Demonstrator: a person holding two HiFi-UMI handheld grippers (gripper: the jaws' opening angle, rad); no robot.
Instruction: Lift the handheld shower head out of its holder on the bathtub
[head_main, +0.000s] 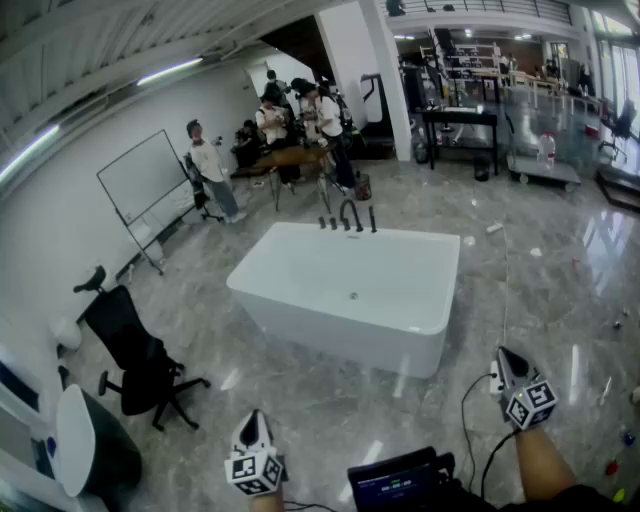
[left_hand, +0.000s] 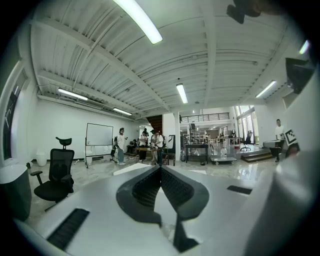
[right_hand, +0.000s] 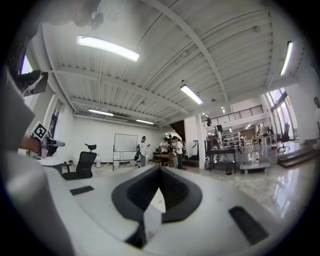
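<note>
A white freestanding bathtub (head_main: 300, 300) stands in the middle of the marble floor, some way ahead of both grippers. On its far rim is a row of dark fittings (head_main: 346, 216); the slim upright one at the right end (head_main: 372, 219) looks like the handheld shower head in its holder, too small to be sure. My left gripper (head_main: 252, 416) is low at the bottom of the head view, jaws shut and empty. My right gripper (head_main: 503, 353) is at the lower right, also shut and empty. Both gripper views show the fingertips meeting (left_hand: 160, 167) (right_hand: 160, 167). Neither gripper touches the tub.
A black office chair (head_main: 140, 360) stands left of the tub, with a whiteboard (head_main: 145, 180) behind it. Several people (head_main: 300, 120) gather round a table at the back. A black table (head_main: 460, 120) and a cart (head_main: 545, 168) are far right. A screen device (head_main: 400, 485) and cable (head_main: 468, 410) are near me.
</note>
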